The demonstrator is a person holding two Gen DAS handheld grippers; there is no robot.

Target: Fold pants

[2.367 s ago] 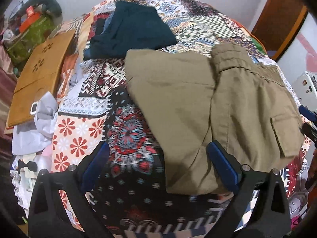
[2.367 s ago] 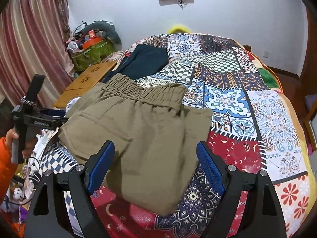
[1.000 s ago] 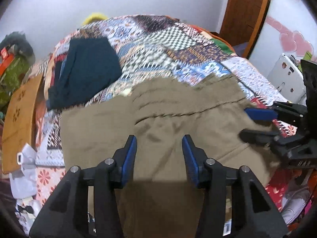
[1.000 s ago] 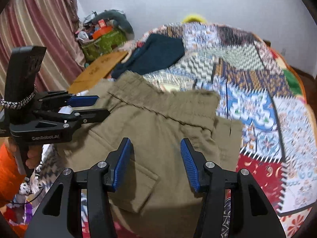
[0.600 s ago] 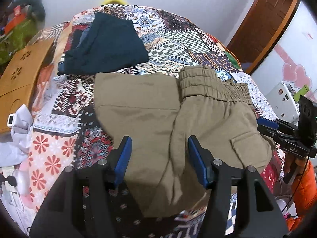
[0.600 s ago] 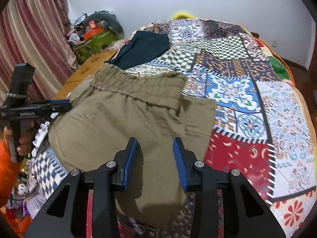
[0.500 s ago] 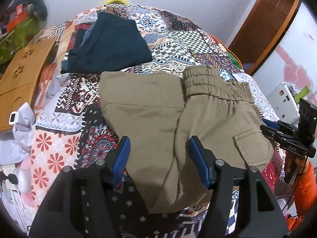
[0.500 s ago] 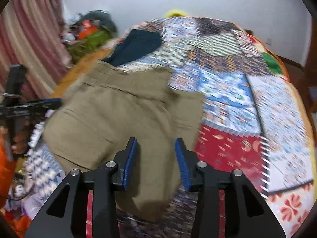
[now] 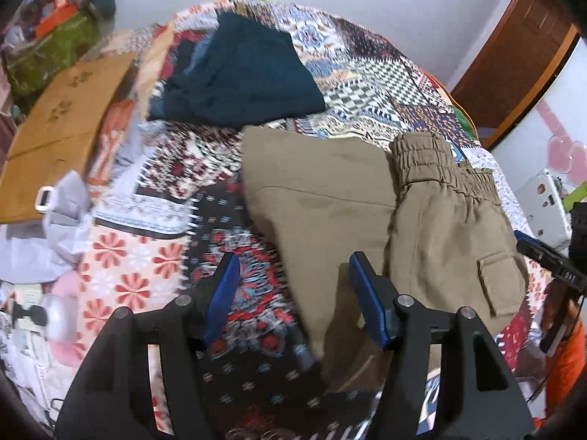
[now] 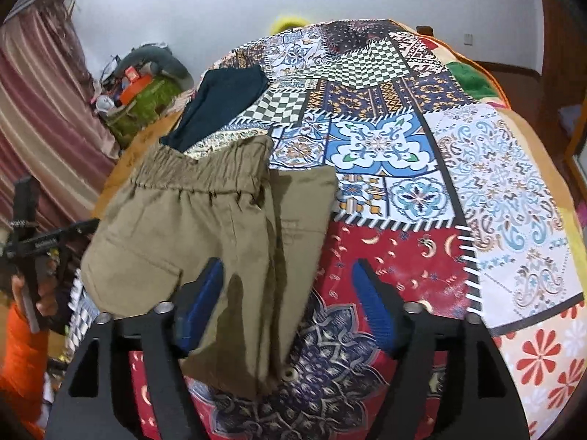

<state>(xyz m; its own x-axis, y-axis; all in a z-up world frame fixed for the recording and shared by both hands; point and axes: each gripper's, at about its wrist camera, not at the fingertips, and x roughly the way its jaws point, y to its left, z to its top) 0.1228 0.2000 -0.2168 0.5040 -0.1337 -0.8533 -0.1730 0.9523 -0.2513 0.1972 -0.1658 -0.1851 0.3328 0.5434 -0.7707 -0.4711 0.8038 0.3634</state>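
Pants: olive-khaki pants (image 10: 205, 242) lie folded on the bed, near its front edge; nothing grips them. The elastic waistband (image 10: 198, 170) points toward the far end of the bed. A cargo pocket (image 9: 500, 280) shows on the top layer. A flat lower layer (image 9: 315, 198) sticks out beyond the top one on one side.

Left gripper: the left gripper (image 9: 293, 300) hovers above the front edge of the bed, its blue-padded fingers (image 9: 367, 304) spread wide with nothing between them. One finger is over the pants, the other over bare quilt.

Right gripper: the right gripper (image 10: 290, 304) also hangs above the front edge, fingers (image 10: 372, 308) well apart and empty. One finger is over the pants, the other over the quilt beside them. Whether either gripper touches the cloth cannot be told.

Bed: a patchwork quilt (image 10: 422, 139) of checked, floral and tile-like squares covers the whole bed.

Dark garment: a folded dark teal garment (image 9: 238, 77) lies beyond the pants, toward the far end, apart from them.

Beside the bed: a light wooden board (image 9: 62, 128) lies along one side edge, with a green bag (image 10: 146, 104) and clutter past it.

Room: a pale wall, a striped curtain (image 10: 40, 139) and a brown wooden door (image 9: 513, 58).
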